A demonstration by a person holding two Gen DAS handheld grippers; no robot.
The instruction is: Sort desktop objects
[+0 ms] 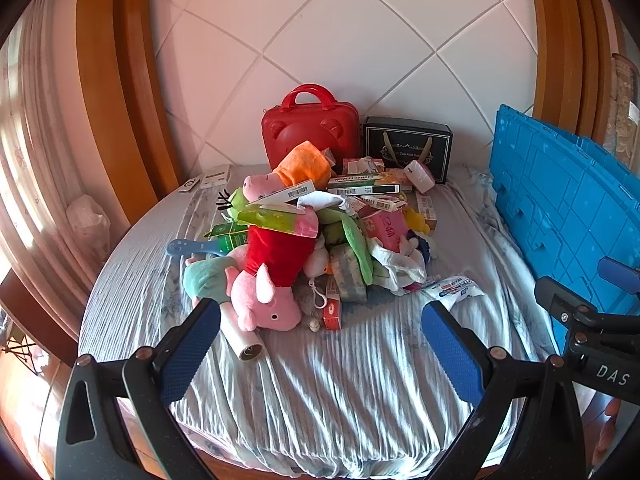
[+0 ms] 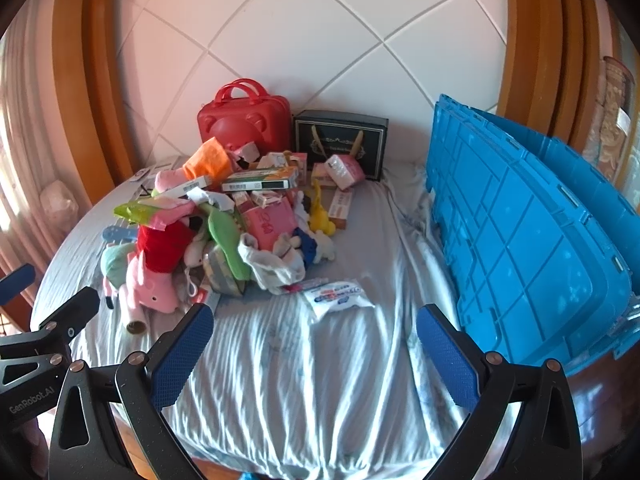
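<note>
- left gripper (image 1: pixel 320 344): jaws spread wide apart with nothing between them, hovering over bare pale blue cloth (image 1: pixel 340 392); its blue pads (image 1: pixel 192 352) frame the near edge of the heap.
- right gripper (image 2: pixel 316 344): jaws likewise wide apart and holding nothing, over the same rumpled cloth; it also shows at 3 o'clock in the left wrist view, beside the left one.
- at 12 o'clock, just past the left jaws, lies a pink pig plush (image 1: pixel 264 304) in a red dress, head toward the camera, on the near side of the pile (image 1: pixel 316 232).
- touching the pig at its 7 o'clock, a white roll with a cardboard core (image 1: pixel 244 340) lies on the cloth, just beside the left pad.
- a small red-and-white box (image 1: pixel 333 312) stands at the pile's near edge, at 1 o'clock from the left jaws.
- a white printed packet (image 2: pixel 336 298) lies on its own at 12 o'clock from the right jaws, just clear of the pile.
- the pile itself is a jumble of plush toys, socks, cartons and an orange cloth (image 1: pixel 306 162) near the top.
- a blue spoon (image 1: pixel 188 247) pokes out at the pile's 9 o'clock.
- behind the pile, at 12 o'clock, a red case (image 1: pixel 310 128) and a black gift box (image 1: pixel 408 146) stand against the tiled wall.
- a blue plastic crate (image 2: pixel 520 224) with its lid upright fills 3 o'clock, well apart from the pile.
</note>
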